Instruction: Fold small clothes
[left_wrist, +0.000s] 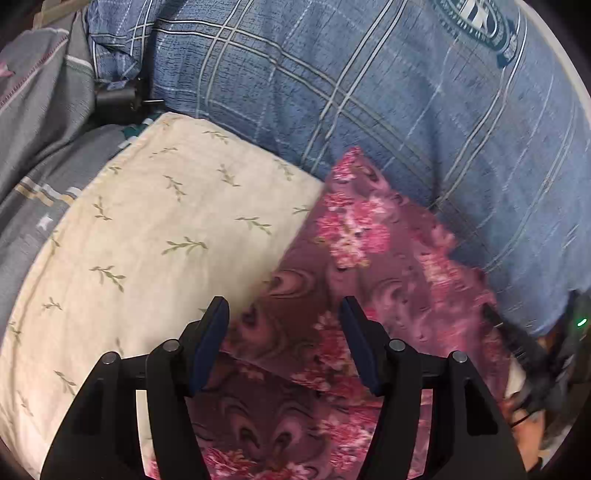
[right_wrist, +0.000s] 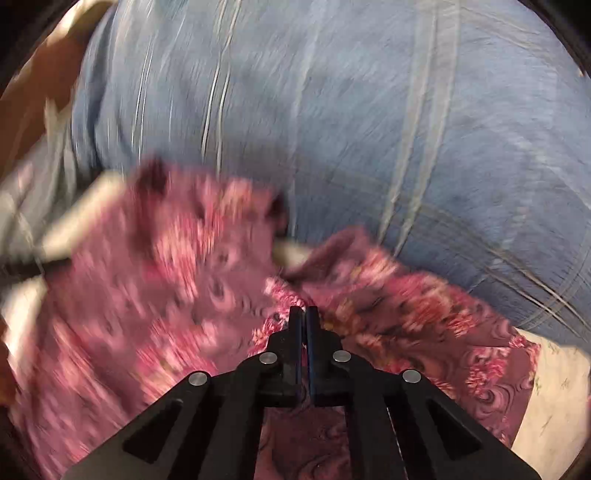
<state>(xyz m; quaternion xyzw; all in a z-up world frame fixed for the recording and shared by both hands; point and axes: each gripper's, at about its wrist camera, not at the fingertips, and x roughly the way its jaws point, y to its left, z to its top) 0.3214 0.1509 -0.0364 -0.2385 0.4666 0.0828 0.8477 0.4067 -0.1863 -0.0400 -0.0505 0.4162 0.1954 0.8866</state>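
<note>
A small maroon garment with pink flowers (left_wrist: 354, 258) lies crumpled on a cream cloth with green sprigs (left_wrist: 147, 229). My left gripper (left_wrist: 284, 306) is open, its fingers hovering just above the garment's near part, empty. In the right wrist view the same garment (right_wrist: 147, 295) is blurred by motion and partly lifted. My right gripper (right_wrist: 303, 314) is shut on a fold of the garment, with fabric showing between the closed fingers. The right gripper's dark body shows at the left wrist view's right edge (left_wrist: 517, 336).
A large blue plaid pillow (left_wrist: 369, 92) rises right behind the garment, also filling the right wrist view (right_wrist: 369, 129). Grey bedding (left_wrist: 37, 129) lies at the left. A dark object (left_wrist: 118, 98) sits between pillow and bedding.
</note>
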